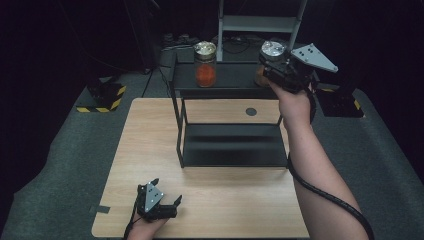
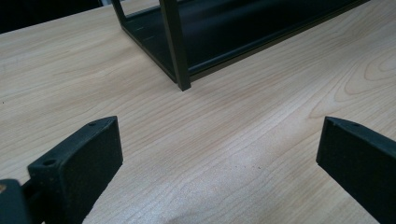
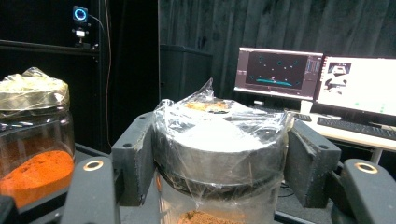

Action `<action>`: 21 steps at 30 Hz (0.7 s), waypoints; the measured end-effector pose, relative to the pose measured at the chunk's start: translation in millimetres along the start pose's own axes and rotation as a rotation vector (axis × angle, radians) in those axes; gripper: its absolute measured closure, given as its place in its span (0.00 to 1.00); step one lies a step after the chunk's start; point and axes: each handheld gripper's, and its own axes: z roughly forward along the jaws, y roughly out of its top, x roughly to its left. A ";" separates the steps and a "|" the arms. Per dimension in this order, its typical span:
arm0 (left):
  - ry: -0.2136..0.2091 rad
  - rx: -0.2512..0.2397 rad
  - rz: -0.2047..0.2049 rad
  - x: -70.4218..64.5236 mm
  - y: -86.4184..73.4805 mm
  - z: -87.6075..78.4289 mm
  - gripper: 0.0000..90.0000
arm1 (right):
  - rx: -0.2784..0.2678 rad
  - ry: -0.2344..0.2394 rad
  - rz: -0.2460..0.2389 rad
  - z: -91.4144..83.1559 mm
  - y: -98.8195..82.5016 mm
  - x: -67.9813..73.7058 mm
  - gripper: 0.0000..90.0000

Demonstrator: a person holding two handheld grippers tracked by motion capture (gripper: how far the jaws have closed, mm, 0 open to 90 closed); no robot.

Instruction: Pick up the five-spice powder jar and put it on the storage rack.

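My right gripper point(image 3: 219, 163) outstretched, fingers clamped on plastic-wrapped glass jar of brown powder point(image 3: 219, 154) atop black metal shelf point(image 1: 225, 80); two jars total; left gripper point(image 1: 159, 202) resting on wooden bench point(image 1: 150, 145), fingers apart.

Right tool point(image 1: 278, 64) raised, arm extended, jaws clamped. Left tool point(image 1: 159, 200) low near body, jaws spread wide.

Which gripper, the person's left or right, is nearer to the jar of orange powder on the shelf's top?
Right. The right gripper is up at the shelf top, clamped on a second jar beside the orange powder jar. The left gripper rests open near the table's front edge.
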 end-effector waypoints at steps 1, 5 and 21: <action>0.000 -0.001 0.000 0.1 -0.1 0.0 0.01 | 0.002 0.001 0.002 0.3 -0.2 -0.2 0.38; 0.000 -0.001 0.003 0.0 -0.1 -0.3 0.01 | 0.005 0.003 0.006 1.9 -1.9 0.1 0.38; -0.002 -0.007 -0.001 0.5 -1.3 -0.8 0.01 | 0.009 0.001 0.032 8.4 -3.6 -2.3 0.37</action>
